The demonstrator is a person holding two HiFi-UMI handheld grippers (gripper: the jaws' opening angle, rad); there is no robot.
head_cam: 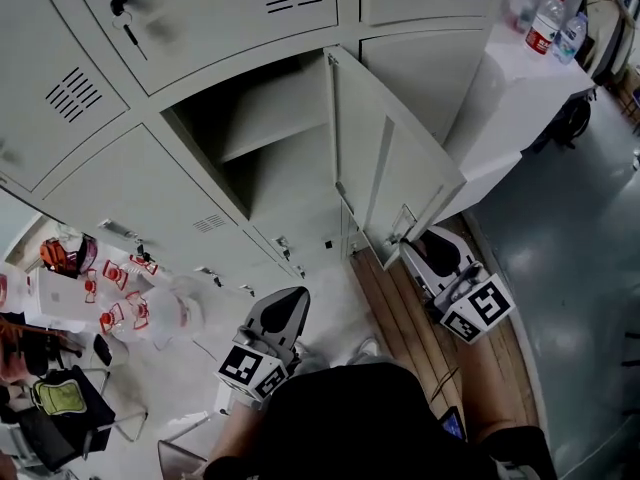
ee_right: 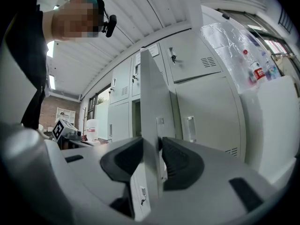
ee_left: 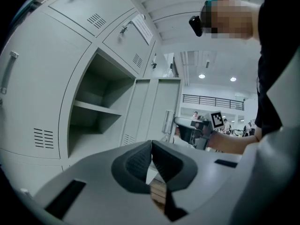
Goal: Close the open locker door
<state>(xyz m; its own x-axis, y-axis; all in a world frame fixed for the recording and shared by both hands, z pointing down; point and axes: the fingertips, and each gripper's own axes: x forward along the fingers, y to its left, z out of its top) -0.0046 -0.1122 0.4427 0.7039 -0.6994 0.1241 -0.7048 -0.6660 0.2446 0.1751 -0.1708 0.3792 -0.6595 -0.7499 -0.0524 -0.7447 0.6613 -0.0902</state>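
The grey locker door stands swung out from its open compartment, which holds one shelf. My right gripper sits at the door's free edge by the handle. In the right gripper view the door panel runs edge-on between the jaws of the right gripper, and both pads press on it. My left gripper hangs lower and to the left, apart from the lockers. Its pads meet with nothing between them, and the open door shows beyond.
Shut lockers surround the open one; keys hang in one above. A white table with water bottles stands at the right. A wooden strip lies below the door. Plastic bags and a chair sit at left.
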